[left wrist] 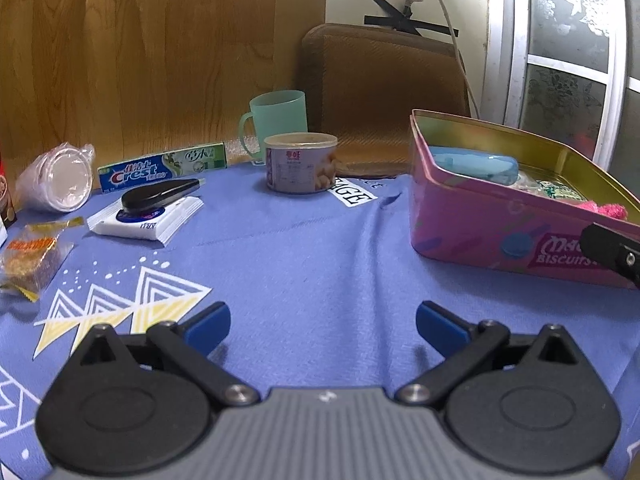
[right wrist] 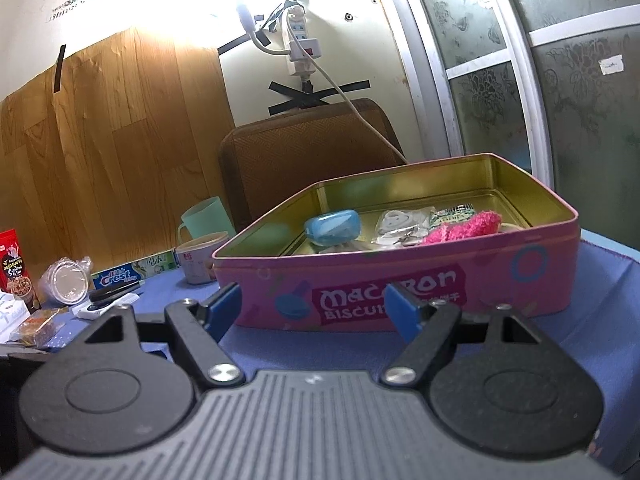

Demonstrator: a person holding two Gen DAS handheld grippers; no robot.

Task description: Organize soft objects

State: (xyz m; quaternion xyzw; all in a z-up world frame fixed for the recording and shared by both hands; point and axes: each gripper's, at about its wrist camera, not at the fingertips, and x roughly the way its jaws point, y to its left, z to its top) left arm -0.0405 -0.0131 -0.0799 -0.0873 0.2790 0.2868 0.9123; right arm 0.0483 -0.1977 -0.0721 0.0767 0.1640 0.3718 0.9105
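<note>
Both your claws are spread wide with nothing between their blue pads: the left claw above bare blue cloth, the right claw just short of the one pink tin. Inside it, beyond your right claw, lie one fuzzy pink ball, one smooth blue oval case and crinkly packets hard to make out

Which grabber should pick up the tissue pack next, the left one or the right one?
Probably left. The left gripper is open over the cloth, nearer the tissue pack. The right gripper faces the pink tin.
</note>
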